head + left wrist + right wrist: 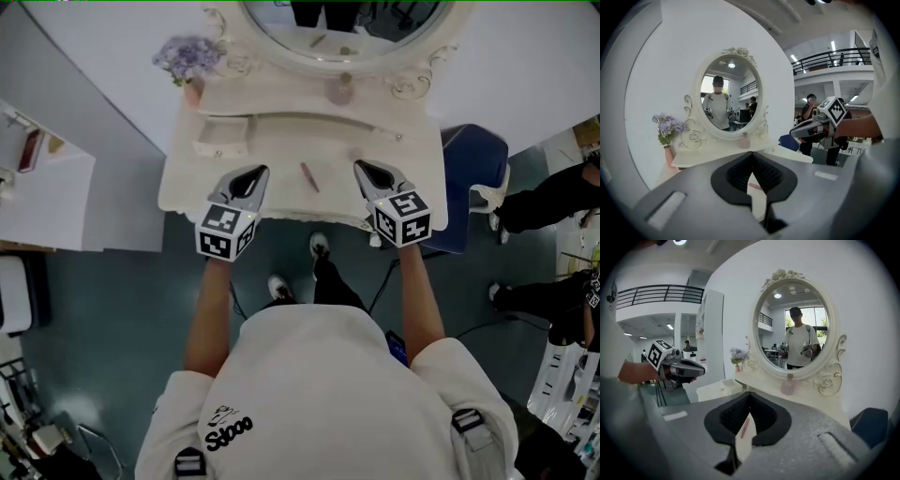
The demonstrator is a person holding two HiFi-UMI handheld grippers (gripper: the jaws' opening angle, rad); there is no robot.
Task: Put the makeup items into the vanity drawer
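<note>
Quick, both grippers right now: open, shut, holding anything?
Left gripper: jaws shut, empty.
Right gripper: jaws shut, empty.

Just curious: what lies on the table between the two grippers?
A slim pink makeup stick on the vanity top, clearest in the head view.

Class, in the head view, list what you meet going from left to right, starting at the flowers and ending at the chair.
purple flowers → left gripper → pink makeup pencil → right gripper → blue chair
</note>
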